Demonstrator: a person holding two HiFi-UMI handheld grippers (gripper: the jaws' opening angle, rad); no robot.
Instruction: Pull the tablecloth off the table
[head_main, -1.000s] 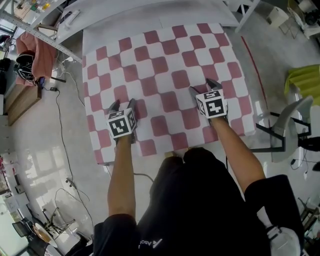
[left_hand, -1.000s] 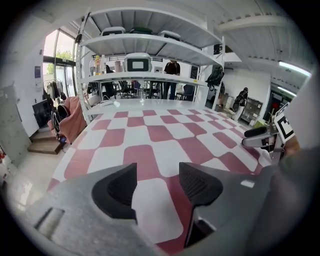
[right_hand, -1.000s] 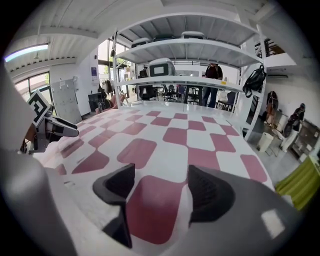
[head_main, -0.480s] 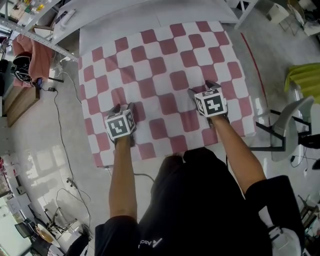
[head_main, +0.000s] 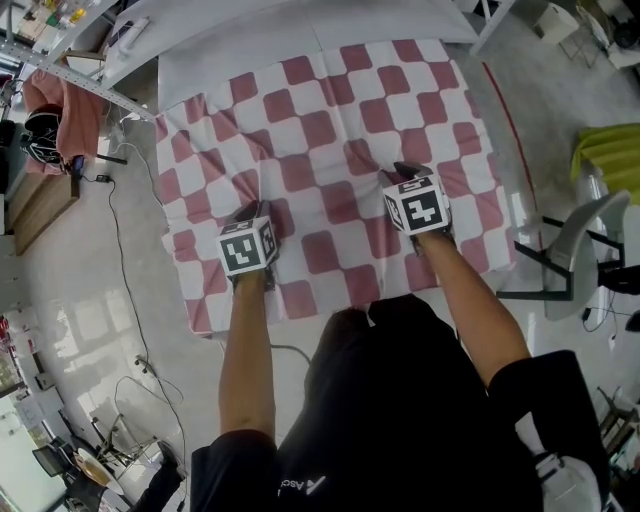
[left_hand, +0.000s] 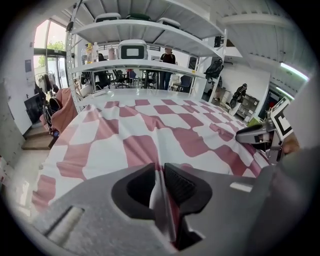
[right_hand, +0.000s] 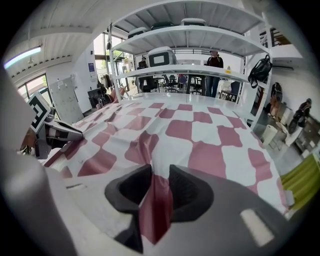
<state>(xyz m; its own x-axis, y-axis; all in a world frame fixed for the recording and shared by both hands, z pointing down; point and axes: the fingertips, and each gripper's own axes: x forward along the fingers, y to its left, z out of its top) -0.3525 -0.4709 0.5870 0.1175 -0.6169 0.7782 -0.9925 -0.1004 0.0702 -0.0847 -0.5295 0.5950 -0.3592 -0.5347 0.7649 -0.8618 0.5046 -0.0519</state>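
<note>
A red-and-white checked tablecloth (head_main: 330, 120) covers the table and now bunches into ridges near both grippers. My left gripper (head_main: 250, 212) is closing and pinches a raised fold of the tablecloth (left_hand: 161, 200) near the front left. My right gripper (head_main: 405, 172) is closing too, with a fold of the tablecloth (right_hand: 159, 197) squeezed between its pads near the front right. The right gripper (left_hand: 260, 135) shows at the right edge of the left gripper view; the left gripper (right_hand: 60, 131) shows at the left edge of the right gripper view.
The bare grey table top (head_main: 250, 45) shows beyond the cloth's far edge. A grey chair (head_main: 575, 245) stands to the right, a yellow-green object (head_main: 610, 160) beyond it. White shelving (left_hand: 140, 65) stands behind the table. Cables (head_main: 120, 260) trail on the floor at left.
Both grippers have gone from open to closed on the cloth. The cloth, flat before, now wrinkles and bunches toward the jaws, and its left edge has pulled inward.
</note>
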